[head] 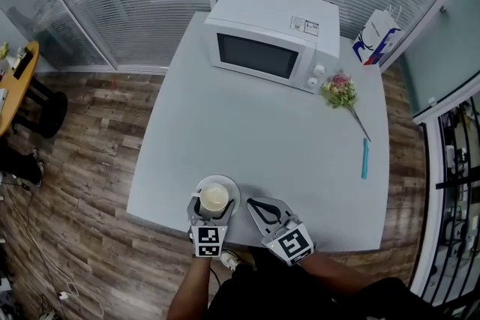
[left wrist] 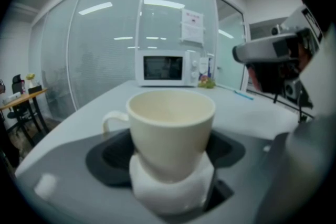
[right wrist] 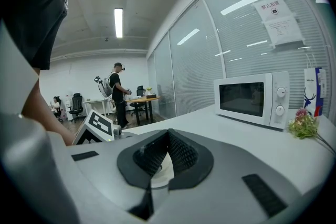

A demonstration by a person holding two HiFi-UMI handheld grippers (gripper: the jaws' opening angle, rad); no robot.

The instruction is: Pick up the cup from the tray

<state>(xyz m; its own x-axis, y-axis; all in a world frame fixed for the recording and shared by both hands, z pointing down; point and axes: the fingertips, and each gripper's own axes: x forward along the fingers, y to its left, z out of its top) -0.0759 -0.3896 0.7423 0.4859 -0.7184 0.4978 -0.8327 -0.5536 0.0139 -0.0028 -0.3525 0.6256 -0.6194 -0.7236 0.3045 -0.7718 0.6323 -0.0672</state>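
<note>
A cream cup with its handle to the left sits between the jaws of my left gripper at the table's near edge, over a round white tray. In the left gripper view the cup fills the middle, and my left gripper is shut on its lower body. A white piece shows under the cup. Just right of the cup, my right gripper is shut and holds nothing. Its jaws meet at the tips, with a bit of the white tray showing below them.
A white microwave stands at the table's far end. A small flower bunch and a blue pen lie on the right side. A paper bag stands behind the table. A person stands far off.
</note>
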